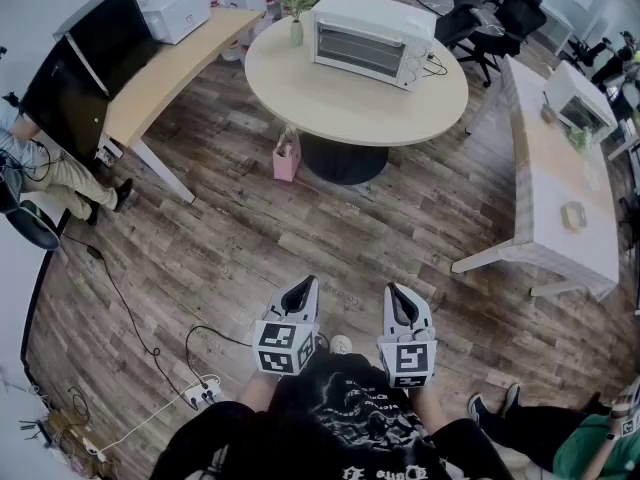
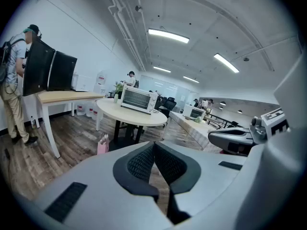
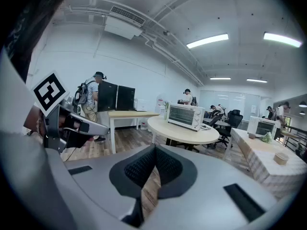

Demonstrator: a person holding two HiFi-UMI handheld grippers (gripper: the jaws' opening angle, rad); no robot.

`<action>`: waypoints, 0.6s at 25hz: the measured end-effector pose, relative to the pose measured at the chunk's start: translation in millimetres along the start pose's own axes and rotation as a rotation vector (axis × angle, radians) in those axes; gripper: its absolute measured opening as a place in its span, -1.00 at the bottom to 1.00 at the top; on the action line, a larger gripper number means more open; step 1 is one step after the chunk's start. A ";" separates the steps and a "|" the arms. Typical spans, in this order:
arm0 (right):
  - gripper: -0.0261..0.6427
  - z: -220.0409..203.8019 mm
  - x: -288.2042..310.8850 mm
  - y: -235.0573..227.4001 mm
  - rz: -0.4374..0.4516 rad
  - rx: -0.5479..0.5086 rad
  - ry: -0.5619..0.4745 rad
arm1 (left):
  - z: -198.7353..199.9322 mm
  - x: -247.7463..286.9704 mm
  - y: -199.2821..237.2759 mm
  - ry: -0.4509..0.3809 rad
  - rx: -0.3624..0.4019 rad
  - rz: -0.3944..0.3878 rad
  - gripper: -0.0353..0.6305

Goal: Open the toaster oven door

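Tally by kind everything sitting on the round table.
Toaster oven: 1
Plant in a vase: 1
Black cord: 1
Total: 3
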State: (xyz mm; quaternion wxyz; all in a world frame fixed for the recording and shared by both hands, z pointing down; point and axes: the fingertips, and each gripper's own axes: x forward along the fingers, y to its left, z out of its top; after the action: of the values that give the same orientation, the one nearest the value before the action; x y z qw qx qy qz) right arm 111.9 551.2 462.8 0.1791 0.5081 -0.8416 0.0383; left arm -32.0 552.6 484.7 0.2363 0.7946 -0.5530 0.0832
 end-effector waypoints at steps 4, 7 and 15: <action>-0.90 -0.9 -9.4 -1.6 -0.001 0.011 -0.001 | -0.2 -6.7 -2.8 -0.002 -0.010 0.014 -0.84; -0.90 -4.0 -13.2 -4.7 -0.006 0.015 -0.001 | -0.5 -7.8 -6.9 -0.004 0.004 0.008 -0.84; -0.90 0.3 -13.6 8.2 -0.030 0.072 -0.017 | -1.1 -17.7 3.5 -0.009 0.019 -0.012 -0.84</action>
State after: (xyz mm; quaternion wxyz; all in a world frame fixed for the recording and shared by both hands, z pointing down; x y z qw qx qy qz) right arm 110.4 566.6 458.8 0.1540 0.5271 -0.8335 0.0616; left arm -41.8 567.0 479.6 0.2267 0.8005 -0.5485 0.0834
